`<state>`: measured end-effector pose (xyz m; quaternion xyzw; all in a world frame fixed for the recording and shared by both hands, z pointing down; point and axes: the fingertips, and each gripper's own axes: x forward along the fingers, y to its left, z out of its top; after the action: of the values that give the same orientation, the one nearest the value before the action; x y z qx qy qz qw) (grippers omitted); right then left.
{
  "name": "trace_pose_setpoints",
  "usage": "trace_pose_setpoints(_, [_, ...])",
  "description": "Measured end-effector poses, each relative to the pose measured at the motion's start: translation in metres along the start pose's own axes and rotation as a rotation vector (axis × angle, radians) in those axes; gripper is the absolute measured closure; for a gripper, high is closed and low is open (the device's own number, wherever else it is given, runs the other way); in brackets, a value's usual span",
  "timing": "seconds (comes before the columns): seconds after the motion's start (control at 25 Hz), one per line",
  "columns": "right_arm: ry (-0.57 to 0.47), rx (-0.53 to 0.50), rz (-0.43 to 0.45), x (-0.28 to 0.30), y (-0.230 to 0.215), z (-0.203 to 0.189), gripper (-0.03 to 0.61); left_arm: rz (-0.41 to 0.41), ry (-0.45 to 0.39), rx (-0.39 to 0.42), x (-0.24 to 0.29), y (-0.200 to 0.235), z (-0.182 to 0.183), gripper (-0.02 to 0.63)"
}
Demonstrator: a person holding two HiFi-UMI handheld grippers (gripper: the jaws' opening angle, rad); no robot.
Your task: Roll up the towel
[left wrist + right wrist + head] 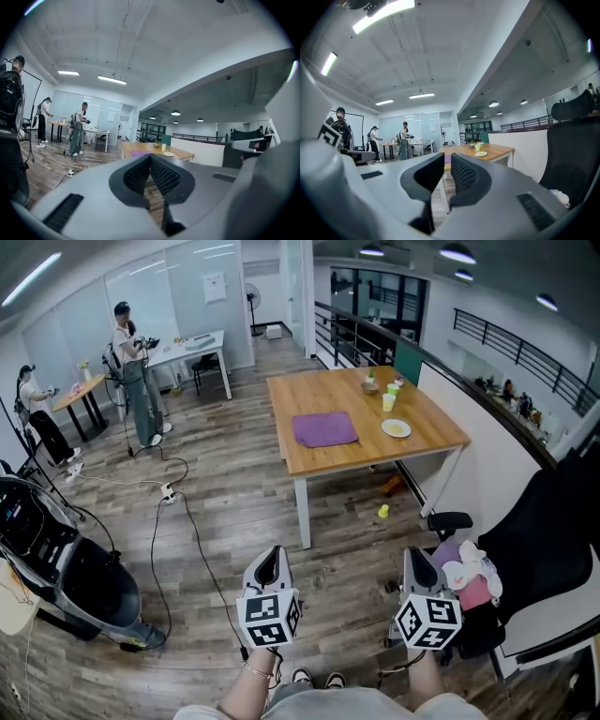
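A purple towel (324, 429) is seen lying flat and unrolled on the wooden tabletop (431, 442) at the far side of the room, towards its left part. A cup (388, 401) and a small plate (396, 428) are set just right of the towel. Both tools are held level and well short of the tabletop, above the plank floor (234, 521). The left hand-held gripper (271, 559) is pressed together at the tips, with nothing held. The right hand-held gripper (417, 561) is all but pressed together, only a sliver being left, and nothing is pinched. A small yellow object (382, 511), possibly a cup, lies under the tabletop. A black office chair (544, 549) stands at the near right.
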<state>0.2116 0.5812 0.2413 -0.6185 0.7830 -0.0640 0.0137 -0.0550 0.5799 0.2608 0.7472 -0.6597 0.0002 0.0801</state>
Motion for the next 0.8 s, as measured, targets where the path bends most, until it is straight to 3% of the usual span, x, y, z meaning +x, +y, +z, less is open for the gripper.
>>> trace_pose_setpoints(0.08, [-0.001,-0.002,-0.001,-0.003,-0.001,0.001,0.529,-0.005,-0.002,-0.004,-0.001,-0.002,0.000,0.614])
trace_pose_setpoints(0.32, [0.004,-0.019,0.019,-0.008,-0.002,0.004,0.462,-0.017,-0.006,-0.017,-0.004,-0.006,0.001,0.516])
trace_pose_setpoints(0.52, [-0.011,-0.035,0.023,-0.009,-0.003,0.010,0.405,-0.066,-0.006,0.001,-0.004,-0.014,0.007,0.372])
trace_pose_setpoints(0.8, [-0.023,-0.057,0.003,-0.007,-0.009,0.010,0.231,-0.112,-0.025,0.030,-0.001,-0.024,0.013,0.207])
